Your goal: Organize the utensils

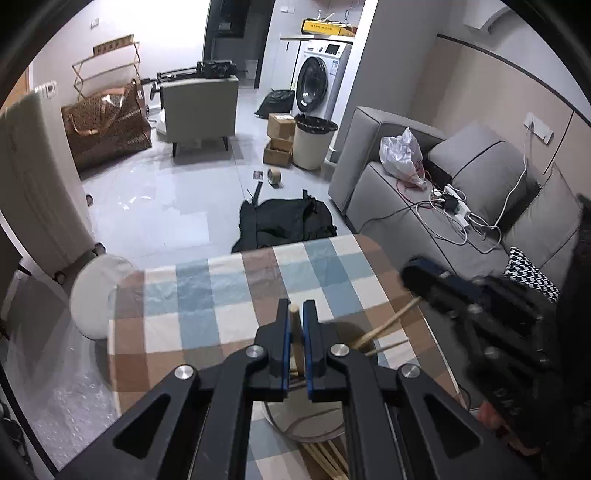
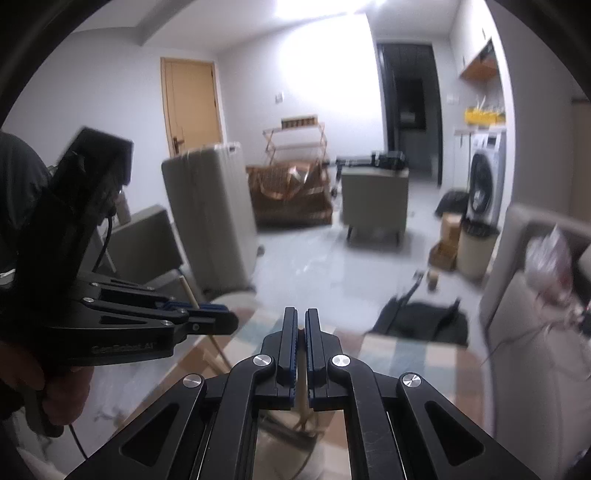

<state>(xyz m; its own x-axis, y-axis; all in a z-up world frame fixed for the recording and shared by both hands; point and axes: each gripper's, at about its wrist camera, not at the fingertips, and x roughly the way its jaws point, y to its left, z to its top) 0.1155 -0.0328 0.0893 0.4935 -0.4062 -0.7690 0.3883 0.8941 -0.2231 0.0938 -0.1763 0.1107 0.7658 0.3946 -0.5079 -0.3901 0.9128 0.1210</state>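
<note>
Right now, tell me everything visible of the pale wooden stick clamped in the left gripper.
The pale wooden stick looks like a round, light-tan wooden chopstick with a blunt, flat-cut tip. It stands between the left gripper's blue-lined pads, which are shut on its sides, its tip poking just above the fingertips. Its lower length runs down toward a round clear container on the checked tablecloth; its bottom end is hidden.

left gripper [image 2: 212, 319] body carries embossed lettering, reads roughly "GenRobot.AI", blurred; yellow box [image 1: 327, 26] above washing machine [image 1: 321, 83] has dark print, illegible; washing machine door sticker too small to read
</note>
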